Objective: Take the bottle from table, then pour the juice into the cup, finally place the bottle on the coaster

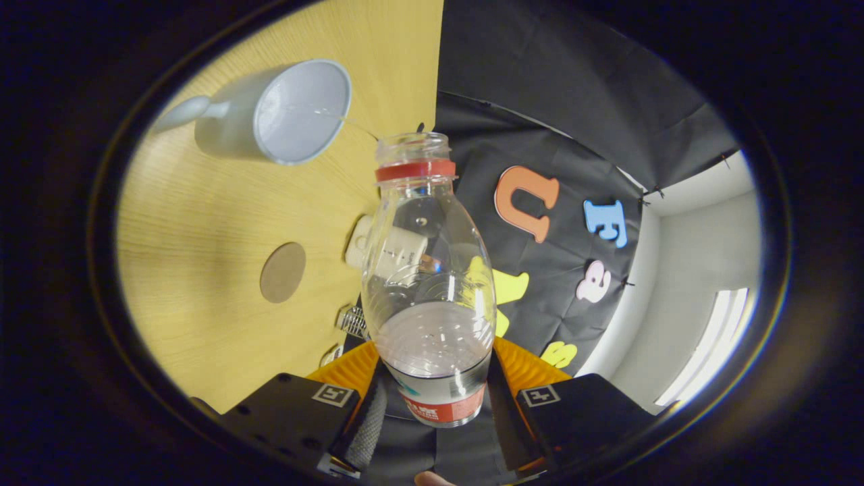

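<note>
A clear plastic bottle (pixel 426 283) with a red neck ring and no cap sits between my fingers, and my gripper (pixel 435 398) is shut on its labelled lower part. Liquid pools in the bottle's lower half. The view is rolled, so the wooden table (pixel 202 297) stands to one side. A white cup (pixel 283 115) with a handle rests on the table beyond the bottle's open mouth; a thin trickle reaches from the mouth toward the cup's rim. A round brown coaster (pixel 283 272) lies on the table, nearer to me than the cup.
A small white cylindrical object (pixel 385 248) lies behind the bottle at the table's edge, seen partly through the plastic. A small metallic piece (pixel 352 321) sits near the table edge by my fingers. The booth's black cloth wall hangs beyond the table.
</note>
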The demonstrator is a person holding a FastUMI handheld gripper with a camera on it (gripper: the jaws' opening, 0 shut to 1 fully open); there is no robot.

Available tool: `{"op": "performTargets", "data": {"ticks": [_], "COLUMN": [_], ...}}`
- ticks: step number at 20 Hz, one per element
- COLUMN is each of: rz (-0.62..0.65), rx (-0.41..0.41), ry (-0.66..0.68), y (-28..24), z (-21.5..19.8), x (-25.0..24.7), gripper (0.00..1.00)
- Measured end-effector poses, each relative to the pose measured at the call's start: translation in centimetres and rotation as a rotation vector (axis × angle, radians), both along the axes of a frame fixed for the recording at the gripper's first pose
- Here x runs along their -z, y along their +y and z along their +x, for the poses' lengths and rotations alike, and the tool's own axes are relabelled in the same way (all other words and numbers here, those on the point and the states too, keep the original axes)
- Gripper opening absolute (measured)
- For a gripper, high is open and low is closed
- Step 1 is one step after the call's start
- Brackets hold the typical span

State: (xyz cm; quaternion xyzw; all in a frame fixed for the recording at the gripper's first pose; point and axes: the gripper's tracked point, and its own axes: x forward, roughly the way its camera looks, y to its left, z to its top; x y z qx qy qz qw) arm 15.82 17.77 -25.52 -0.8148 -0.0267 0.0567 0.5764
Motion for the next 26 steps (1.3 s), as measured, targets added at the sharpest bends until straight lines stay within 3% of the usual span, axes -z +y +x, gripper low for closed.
{"op": "performTargets", "data": {"ticks": [13,26], "rz": [-0.074,-0.068], "rx": [-0.041,-0.04], "ry": [-0.044,-0.043], "y": [1.2,1.3], "z": [-0.1,-0.1], "x": [-1.1,-1.4], "gripper": [0.75,0.75]}}
